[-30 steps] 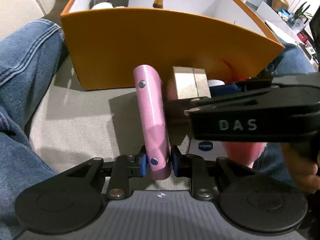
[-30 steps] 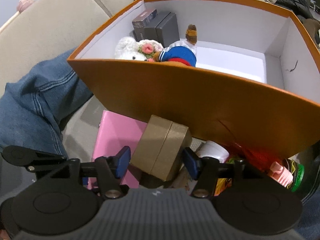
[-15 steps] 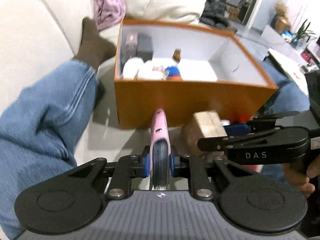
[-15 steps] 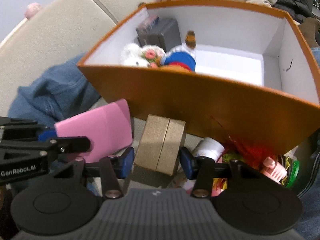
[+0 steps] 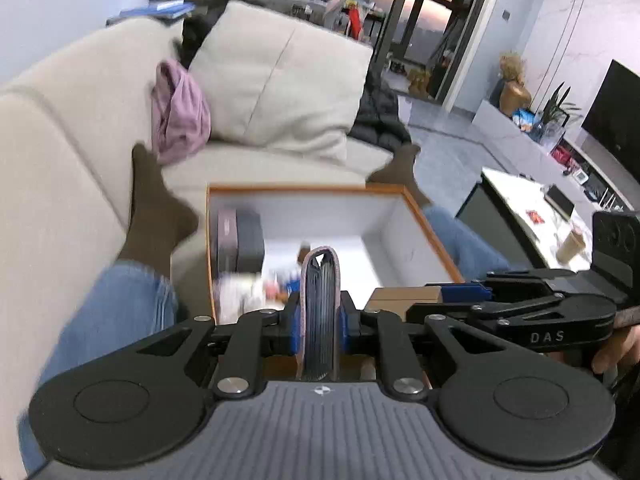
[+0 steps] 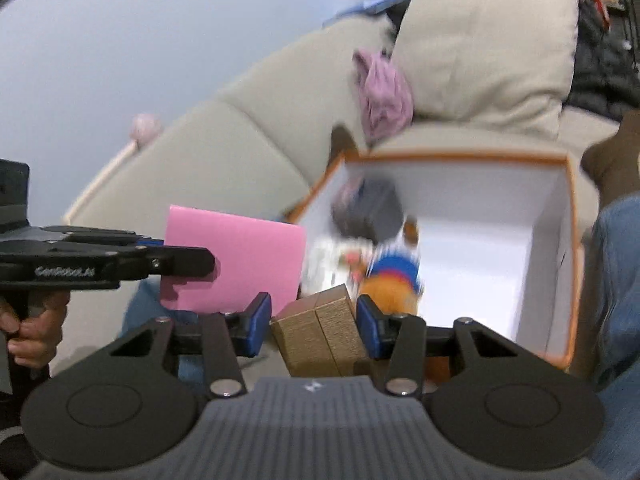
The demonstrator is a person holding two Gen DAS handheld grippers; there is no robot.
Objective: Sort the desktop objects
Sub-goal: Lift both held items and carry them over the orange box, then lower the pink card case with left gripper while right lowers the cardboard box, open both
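Beige sofa (image 5: 72,152) as setting, with a pale cushion (image 5: 280,80) and a mauve garment (image 5: 180,116) on the backrest; a person's jeans-clad legs and dark socks flank the box.

Left gripper (image 5: 319,322): blue pads clamped on a pink-covered wallet-like case (image 5: 319,312), seen edge-on from the left wrist view, its dark ribbed edge toward the camera. From the right wrist view, the case (image 6: 236,256) shows as a flat pink panel held up just left of the box.

Orange box (image 5: 436,240), white inside, open-topped, resting on the sofa between the legs. Contents, left to right: two dark grey cases (image 5: 240,240) standing against the left wall; a white plush toy (image 6: 328,260), blurred; a doll in blue, white and orange (image 6: 394,276). Right half of the floor bare.

Right gripper (image 6: 313,320): jaws closing, blue pads either side of a gold ribbed gift box (image 6: 320,330), which sits tilted between them, held up at the near edge of the orange box.
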